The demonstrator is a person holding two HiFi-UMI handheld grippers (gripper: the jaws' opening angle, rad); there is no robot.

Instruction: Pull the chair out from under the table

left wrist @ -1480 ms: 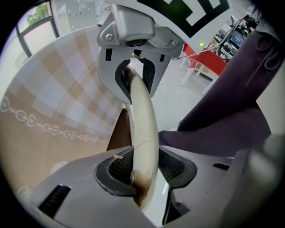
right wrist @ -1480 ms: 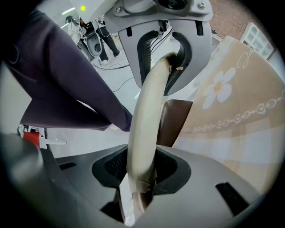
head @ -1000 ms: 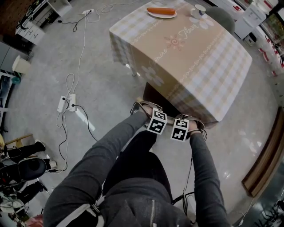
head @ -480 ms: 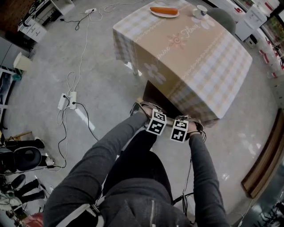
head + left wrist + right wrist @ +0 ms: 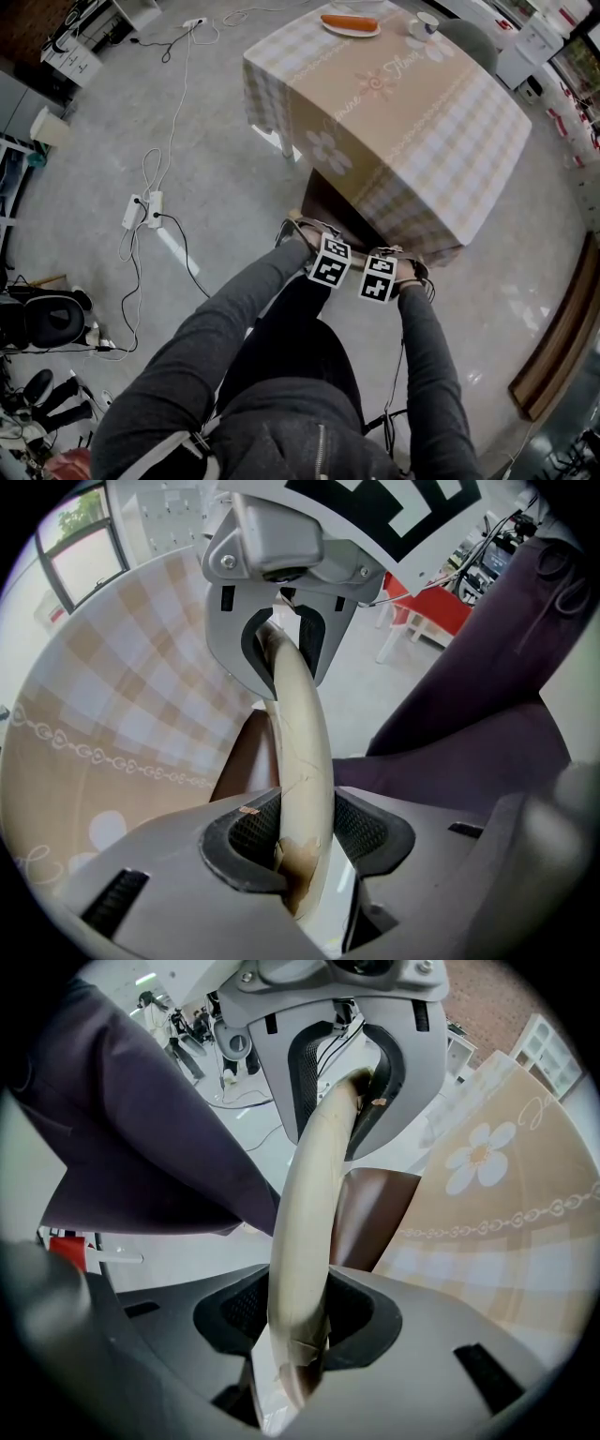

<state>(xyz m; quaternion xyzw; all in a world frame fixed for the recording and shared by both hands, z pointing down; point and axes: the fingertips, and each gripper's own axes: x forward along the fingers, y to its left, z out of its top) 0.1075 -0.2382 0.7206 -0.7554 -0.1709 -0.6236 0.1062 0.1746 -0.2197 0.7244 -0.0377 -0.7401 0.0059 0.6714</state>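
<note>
The greatest risk is judged to be a slip: the rail (image 5: 302, 714) is smooth and round, its cream finish is cracked and chipped to brown just where it is gripped, and a sharp tug could let the pads slide off or flake more finish away. The left hand-held gripper (image 5: 302, 829) is closed partway, with both pads pressed on the rail. The right hand-held gripper (image 5: 298, 1312) is clamped on the same rail in the same manner, and nothing else is held. If one side is pulled harder than the other, the chair (image 5: 328, 199) could be slewed and a leg caught on the table's frame, which is hidden under the tablecloth (image 5: 403, 206). The cloth's hem hangs just beside the chair's back; should it be snagged and dragged, the plate (image 5: 349, 26) and cup (image 5: 420, 21) at the far edge of the tabletop (image 5: 403, 94), at the top of the frame, could be disturbed. The person's legs (image 5: 291, 347) are placed close behind the chair, so the pull could be stopped short against them. The chair is seen at the centre of the head view, tucked under the near edge of the tabletop, with only a dark brown panel and the pale curved rail showing; its seat and legs are hidden. It is judged to be rigid and likely to scrape rather than roll on the glossy floor (image 5: 216, 159).
</note>
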